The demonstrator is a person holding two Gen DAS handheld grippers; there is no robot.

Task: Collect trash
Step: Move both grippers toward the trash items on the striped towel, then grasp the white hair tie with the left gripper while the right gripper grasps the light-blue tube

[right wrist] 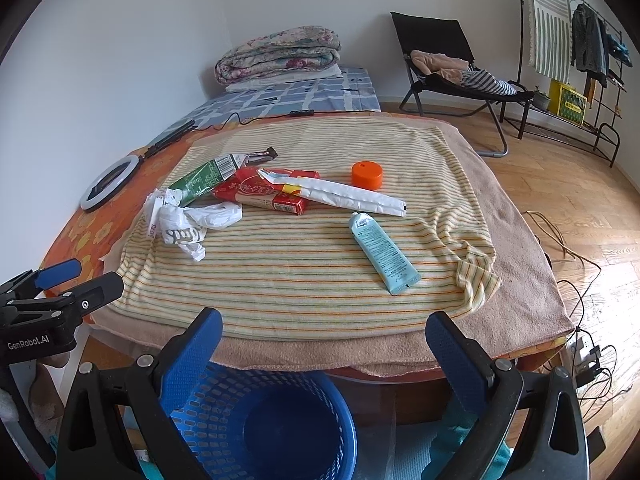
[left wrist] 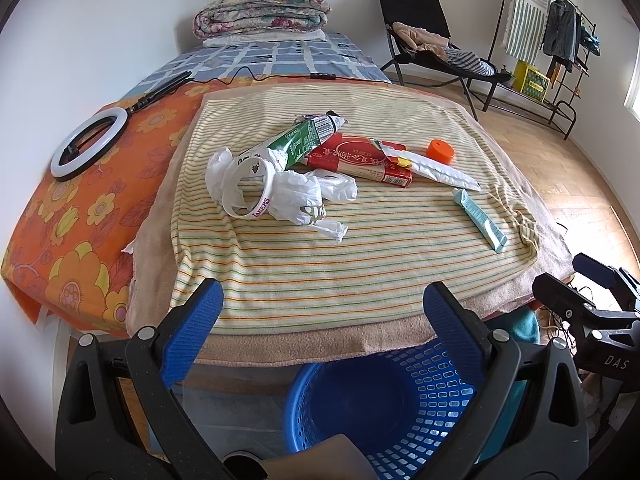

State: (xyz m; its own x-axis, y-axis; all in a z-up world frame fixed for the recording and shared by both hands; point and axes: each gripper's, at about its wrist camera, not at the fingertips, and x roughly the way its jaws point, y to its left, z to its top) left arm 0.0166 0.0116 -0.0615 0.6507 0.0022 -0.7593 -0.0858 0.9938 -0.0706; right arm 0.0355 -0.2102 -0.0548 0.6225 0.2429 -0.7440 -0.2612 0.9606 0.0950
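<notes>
Trash lies on a striped cloth [left wrist: 320, 264] on the bed: a crumpled white plastic bag [left wrist: 296, 196] [right wrist: 192, 220], a green wrapper [left wrist: 300, 140] [right wrist: 200, 180], a red packet [left wrist: 360, 160] [right wrist: 260, 194], a white sachet [left wrist: 440, 170] [right wrist: 352, 196], an orange cap [left wrist: 440, 151] [right wrist: 367, 175], a pale blue tube [left wrist: 480, 220] [right wrist: 382, 254] and a white Lakers wristband [left wrist: 248, 188]. A blue basket [left wrist: 384, 404] [right wrist: 272, 420] stands on the floor below the bed's near edge. My left gripper [left wrist: 324, 308] and right gripper [right wrist: 324, 336] are both open and empty, held above the basket, short of the trash.
A ring light [left wrist: 90, 142] lies on the orange floral sheet at the left. Folded quilts [left wrist: 260, 12] sit at the bed's far end. A black folding chair [right wrist: 448, 64] and a clothes rack [right wrist: 572, 48] stand at the right. Cables [right wrist: 580, 300] trail on the wooden floor.
</notes>
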